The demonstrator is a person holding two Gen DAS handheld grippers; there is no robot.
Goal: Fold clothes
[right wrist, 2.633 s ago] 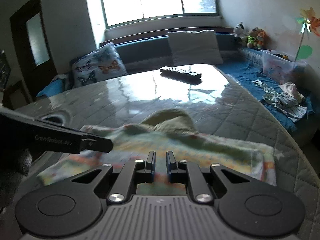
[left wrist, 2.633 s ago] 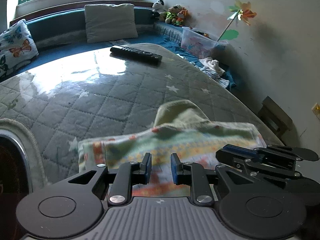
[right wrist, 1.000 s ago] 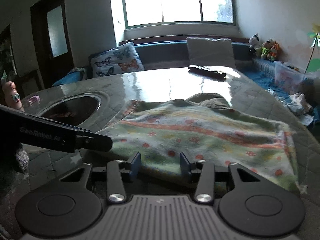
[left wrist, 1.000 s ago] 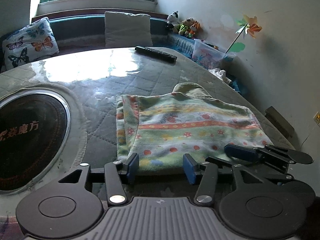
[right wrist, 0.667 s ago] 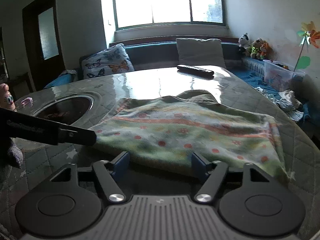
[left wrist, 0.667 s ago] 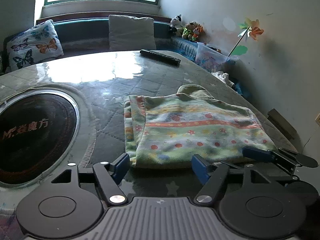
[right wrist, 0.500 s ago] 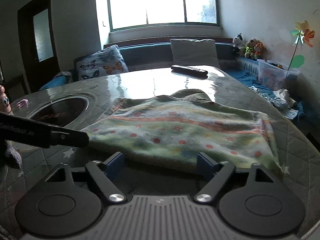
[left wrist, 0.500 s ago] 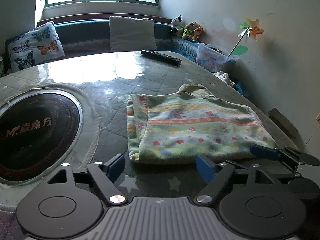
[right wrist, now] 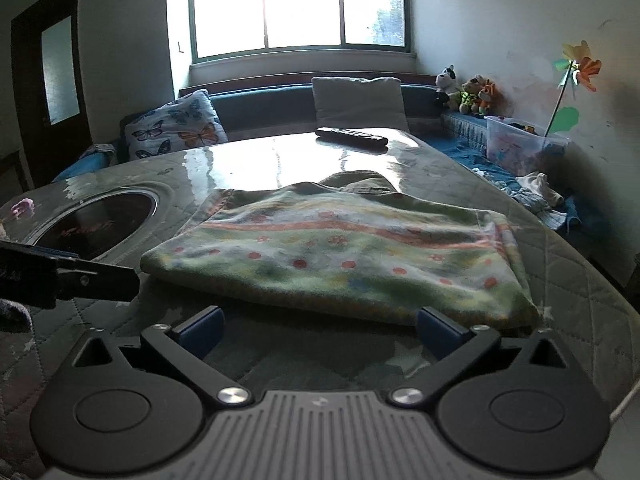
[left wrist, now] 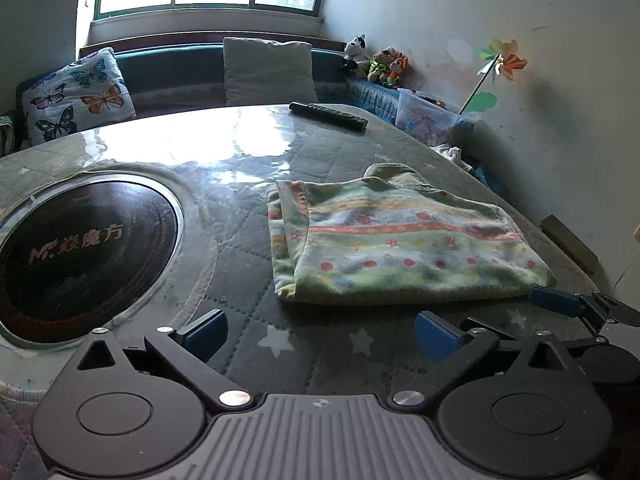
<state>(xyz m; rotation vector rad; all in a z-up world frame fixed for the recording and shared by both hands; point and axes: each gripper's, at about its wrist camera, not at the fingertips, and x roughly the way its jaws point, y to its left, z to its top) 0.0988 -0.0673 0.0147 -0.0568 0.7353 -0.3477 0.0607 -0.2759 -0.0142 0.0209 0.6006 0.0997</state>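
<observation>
Quilted surface [left wrist: 248, 272] is seen bearing a folded garment [left wrist: 400, 248], long axis running left to right. Both left tongs [left wrist: 320, 330] and right tongs [right wrist: 318, 326] are spread wide, empty, just short of its near edge, neither clearly nearer.

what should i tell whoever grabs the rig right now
Left gripper: open, empty, just short of the garment's near edge.
Right gripper: open, empty, at the near edge too.
Garment: lies folded over on the table, released, a plain olive part poking out at the far side.
Remote: far side of the table, apart from the garment.
Done: one fold, at least.
Left: probably another fold; tuck in the olive part.
</observation>
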